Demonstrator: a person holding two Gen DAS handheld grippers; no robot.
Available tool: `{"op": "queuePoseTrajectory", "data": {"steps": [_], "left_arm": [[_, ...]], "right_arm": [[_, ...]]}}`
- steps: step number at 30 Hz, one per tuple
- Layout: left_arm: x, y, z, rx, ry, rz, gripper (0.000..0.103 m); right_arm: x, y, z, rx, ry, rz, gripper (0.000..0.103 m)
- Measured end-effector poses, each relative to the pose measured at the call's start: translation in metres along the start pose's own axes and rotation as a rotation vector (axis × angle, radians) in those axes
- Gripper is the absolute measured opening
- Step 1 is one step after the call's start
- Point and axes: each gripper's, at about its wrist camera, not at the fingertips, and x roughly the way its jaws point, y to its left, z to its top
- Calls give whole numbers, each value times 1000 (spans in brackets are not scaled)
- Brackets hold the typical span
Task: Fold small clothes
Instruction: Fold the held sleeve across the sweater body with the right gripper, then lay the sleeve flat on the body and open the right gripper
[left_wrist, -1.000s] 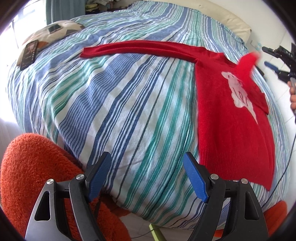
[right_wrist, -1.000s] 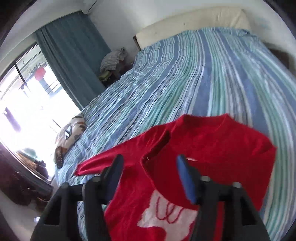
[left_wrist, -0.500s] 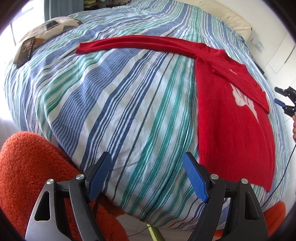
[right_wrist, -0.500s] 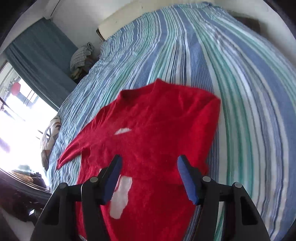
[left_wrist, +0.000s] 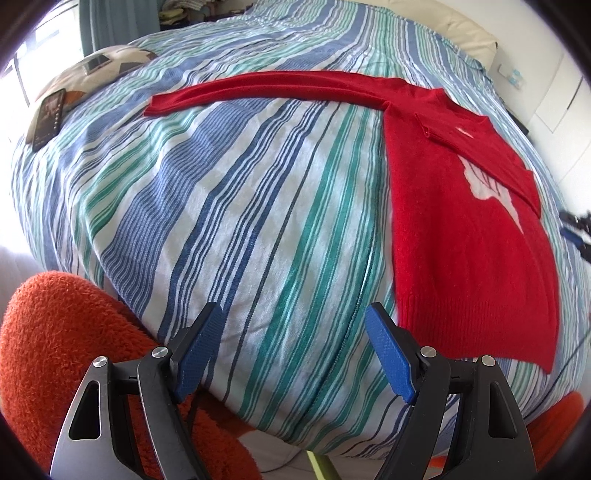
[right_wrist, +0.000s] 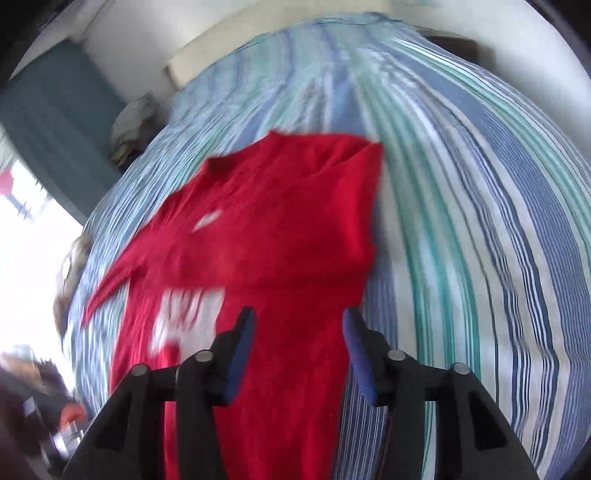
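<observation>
One red knitted long-sleeved sweater with a white front motif (left_wrist: 469, 236) lay flat on the blue, green and white striped bed cover (left_wrist: 236, 206). One sleeve was folded across its chest, the other stretched straight out to the left over the stripes. In the left wrist view the sweater sat ahead and to the right of the left gripper (left_wrist: 291, 354), well apart from its blue pads. That gripper's jaws stood wide with nothing between them, above the near edge of the bed, beside a fuzzy orange cushion (left_wrist: 74, 343).

The right wrist view was blurred. There the sweater (right_wrist: 266, 251) filled the middle, its lower body running down beneath the right gripper (right_wrist: 297, 354). That gripper's jaws had just been closing and stood at a middling gap. Red knit showed in the gap, but whether the pads touched it could not be told; they did not look pressed on it.

A patterned pillow (left_wrist: 99, 70) with a dark phone (left_wrist: 48, 118) on it lay at the bed's far left.
</observation>
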Motion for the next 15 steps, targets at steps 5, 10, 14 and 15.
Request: {"op": "queuePoseTrajectory", "data": {"steps": [5,10,14,15], "left_arm": [[-5,-5,-5,42,-20,6,82],[-8,-7,-5,54,-27,2,82],[-10,-11,-3,58,-33,-13,82],[-11,-12,-3,59,-35,-14,82]], "right_arm": [[-34,5,-101,-70,-22,-95,51],[-82,-7,-176,132,-156,-185,56],[-108,0,-168,134,-252,-180,63],[-113,6,-166,113,-272,-192,63]]}}
